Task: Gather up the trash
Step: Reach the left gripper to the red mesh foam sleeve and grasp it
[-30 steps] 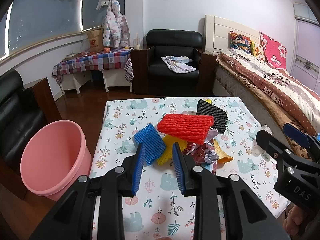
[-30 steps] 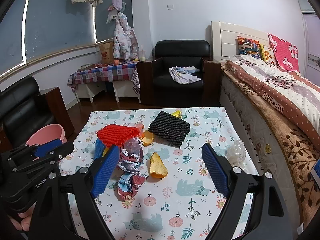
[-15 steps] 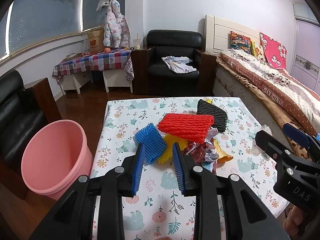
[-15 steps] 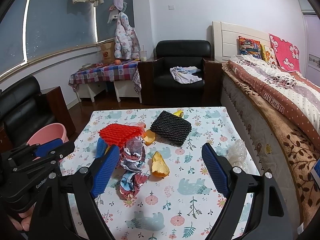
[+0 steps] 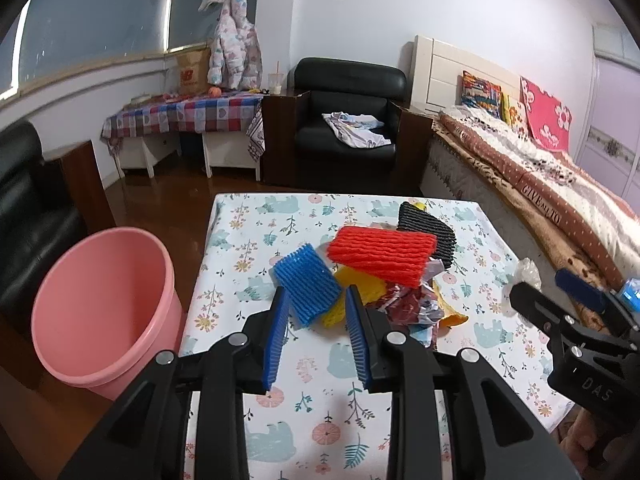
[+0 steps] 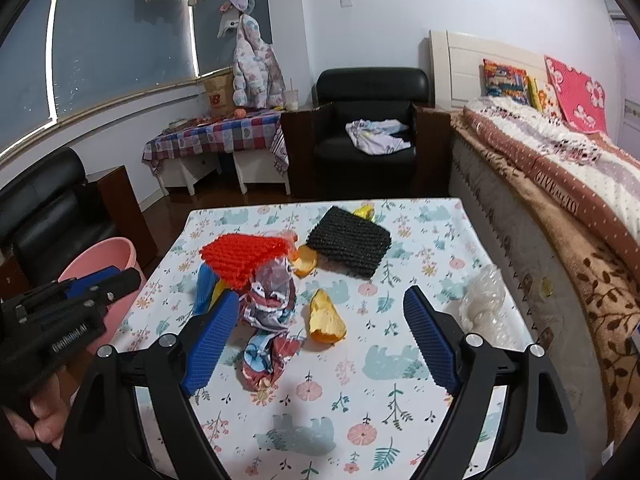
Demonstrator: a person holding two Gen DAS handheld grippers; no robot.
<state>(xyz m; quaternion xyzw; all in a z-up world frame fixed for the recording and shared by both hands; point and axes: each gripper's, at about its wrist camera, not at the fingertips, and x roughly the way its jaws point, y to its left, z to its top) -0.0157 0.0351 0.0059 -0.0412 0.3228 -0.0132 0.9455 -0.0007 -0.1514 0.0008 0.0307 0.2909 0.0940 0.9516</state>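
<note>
Your left tongs [image 5: 316,332] are opening, empty, the blue foam net [image 5: 306,290] just beyond at twelve o'clock. Your right tongs [image 6: 316,340] gape wide over crumpled wrappers [image 6: 270,308] and orange peel [image 6: 326,318]. The pink bucket [image 5: 100,312] stands at nine o'clock beside the worktop [image 5: 256,220].

1. Tablecloth [image 5: 248,240]: white, printed with pale blue bears and flowers.
2. Bucket [image 5: 100,304] left of it: pink.
3. Foam nets on the cloth: blue [image 5: 306,290], red [image 5: 382,254], black [image 5: 428,232], yellow [image 5: 360,284].
4. Peel [image 6: 326,318]: orange.
5. Gripper pads [image 6: 210,346]: blue.
</note>
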